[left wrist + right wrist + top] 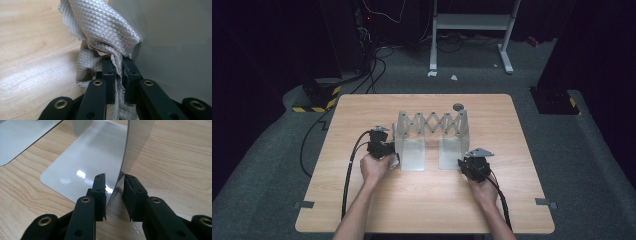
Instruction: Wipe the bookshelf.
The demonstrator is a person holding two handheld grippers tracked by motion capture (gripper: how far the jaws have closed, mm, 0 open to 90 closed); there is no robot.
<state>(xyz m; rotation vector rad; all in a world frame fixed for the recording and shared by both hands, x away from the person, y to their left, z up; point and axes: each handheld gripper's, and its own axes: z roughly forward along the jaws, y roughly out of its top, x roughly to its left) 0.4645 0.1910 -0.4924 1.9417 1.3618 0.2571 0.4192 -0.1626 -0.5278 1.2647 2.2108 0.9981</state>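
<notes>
Work in hand: we judge this to be wiping the grey metal expanding bookend rack (432, 137) with a cloth while the other hand steadies it.
Left claw (388, 152): clenched on a grey quilted cloth (102, 32); in the left gripper view the fabric is bunched between both pads and spills up over them.
Cloth to rack: the cloth touches, or all but touches, the outer face of the rack's left upright panel (175, 45), which lies just to the claw's right in that view; bare desk (30, 50) lies to its left.
Left hand pose: forearm comes up from the near edge of the desk, hand low, claw pointing toward the far edge alongside the left panel.
Rack position: middle of the desk, long axis running left to right, scissor lattice along the back, two flat feet pointing toward the near edge.
Right claw (114, 195): its jaws straddle the thin right upright panel (136, 142); the left pad lies against the sheet, while a gap shows at the right pad, so we read it as not yet clamped.
Right hand pose: low at the rack's near right corner, claw angled up and left.
Coming move: it turns on that left panel face; the left hand is the nearer.
</notes>
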